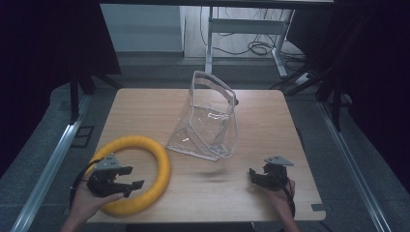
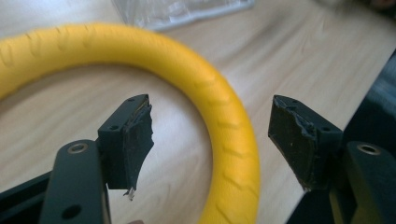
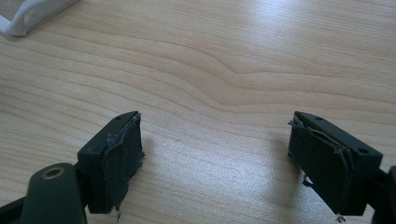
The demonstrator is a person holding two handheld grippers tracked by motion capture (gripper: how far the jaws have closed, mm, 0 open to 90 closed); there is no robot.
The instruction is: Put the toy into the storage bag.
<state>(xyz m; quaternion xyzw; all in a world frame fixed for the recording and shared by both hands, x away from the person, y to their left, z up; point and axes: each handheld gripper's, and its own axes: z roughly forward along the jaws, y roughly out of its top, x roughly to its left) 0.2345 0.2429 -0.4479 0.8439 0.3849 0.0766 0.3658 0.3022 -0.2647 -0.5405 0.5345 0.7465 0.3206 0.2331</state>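
High view shows the yellow ring [image 1: 140, 169] at lower left on the wooden table [image 1: 270, 125], the left gripper [image 1: 130, 178] over it with jaws apart. At lower right, the right gripper [image 1: 255, 175] gapes empty. A clear bag [image 1: 210, 121] stands at centre.

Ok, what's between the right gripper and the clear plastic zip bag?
Bare wooden table. In the high view nothing lies between the right gripper and the clear plastic zip bag; the right gripper view shows plain wood ahead of open jaws.

Black two-jaw grippers [image 1: 129, 181] [image 1: 255, 175]; frayed pads [image 3: 122, 161]; grey three-cornered top plates; brass-coloured rivets; trailing black cables.
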